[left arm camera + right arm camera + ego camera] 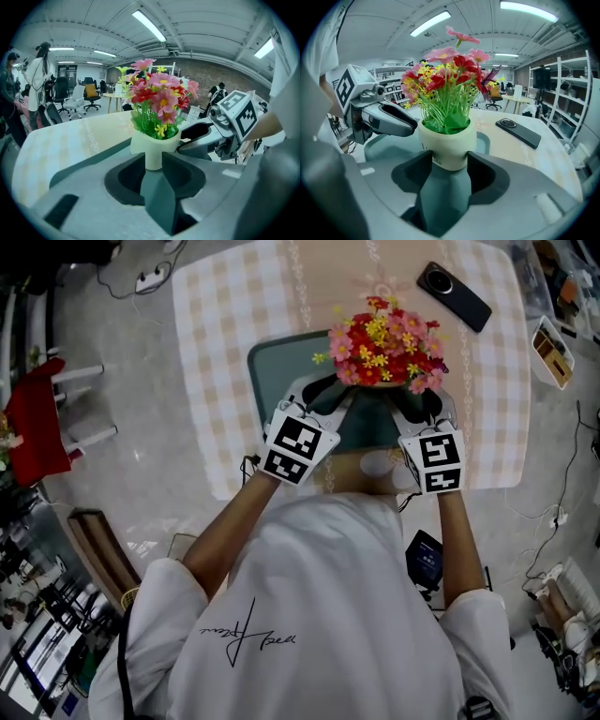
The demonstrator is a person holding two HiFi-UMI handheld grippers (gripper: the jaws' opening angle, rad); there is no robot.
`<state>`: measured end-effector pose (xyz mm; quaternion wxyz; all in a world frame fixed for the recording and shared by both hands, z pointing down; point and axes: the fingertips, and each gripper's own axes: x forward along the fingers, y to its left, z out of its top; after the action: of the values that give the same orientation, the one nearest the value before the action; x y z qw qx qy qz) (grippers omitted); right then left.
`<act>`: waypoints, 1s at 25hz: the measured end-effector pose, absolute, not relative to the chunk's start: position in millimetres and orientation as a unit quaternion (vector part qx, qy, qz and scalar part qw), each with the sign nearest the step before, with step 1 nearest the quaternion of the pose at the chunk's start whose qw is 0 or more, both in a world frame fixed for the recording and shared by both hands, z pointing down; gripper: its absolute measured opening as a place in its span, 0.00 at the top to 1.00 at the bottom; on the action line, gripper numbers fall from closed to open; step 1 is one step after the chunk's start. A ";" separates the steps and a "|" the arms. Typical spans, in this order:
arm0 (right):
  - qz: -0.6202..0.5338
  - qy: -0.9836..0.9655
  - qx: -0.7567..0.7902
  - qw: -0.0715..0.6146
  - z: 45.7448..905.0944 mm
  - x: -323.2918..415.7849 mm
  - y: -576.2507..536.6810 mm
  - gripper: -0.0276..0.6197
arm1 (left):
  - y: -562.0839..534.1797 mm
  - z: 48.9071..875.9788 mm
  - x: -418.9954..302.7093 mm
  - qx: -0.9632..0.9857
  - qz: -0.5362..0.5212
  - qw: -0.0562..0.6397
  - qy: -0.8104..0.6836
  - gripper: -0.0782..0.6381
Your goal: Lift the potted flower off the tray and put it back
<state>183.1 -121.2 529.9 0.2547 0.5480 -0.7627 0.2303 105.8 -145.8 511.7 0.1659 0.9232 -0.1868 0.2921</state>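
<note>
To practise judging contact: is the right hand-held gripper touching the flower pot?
Touching. The right gripper view shows the flower pot wedged between the jaws of the right hand-held gripper, with both jaws pressed against its sides and no gap.

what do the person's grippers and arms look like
The left hand-held gripper and right hand-held gripper match: pale grey moulded bodies, dark scooped pads, each bearing a white cube of black square markers. The person wears a white short-sleeved T-shirt with black cursive print; forearms bare.

Checked-cloth table point(216, 352), teal tray point(272, 367), black phone point(454, 295)
</note>
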 end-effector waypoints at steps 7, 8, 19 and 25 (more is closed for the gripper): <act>0.237 -0.743 0.574 0.250 527.1 186.7 -112.6 0.65 | -143.7 505.4 93.0 0.924 0.284 0.171 -0.190 0.78; 0.238 -0.743 0.574 0.248 525.6 185.6 -111.3 0.65 | -141.8 504.5 92.7 0.925 0.283 0.172 -0.188 0.79; 0.219 -0.758 0.569 0.233 499.5 163.2 -104.3 0.74 | -131.4 485.5 89.0 0.931 0.267 0.163 -0.187 0.88; 0.183 -0.769 0.563 0.239 481.3 146.0 -102.9 0.76 | -127.1 465.7 86.1 0.940 0.252 0.134 -0.186 0.87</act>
<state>146.0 -102.9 481.3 0.2392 0.5632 -0.7693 0.1835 86.1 -127.1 465.7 0.1345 0.9401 -0.1860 0.2521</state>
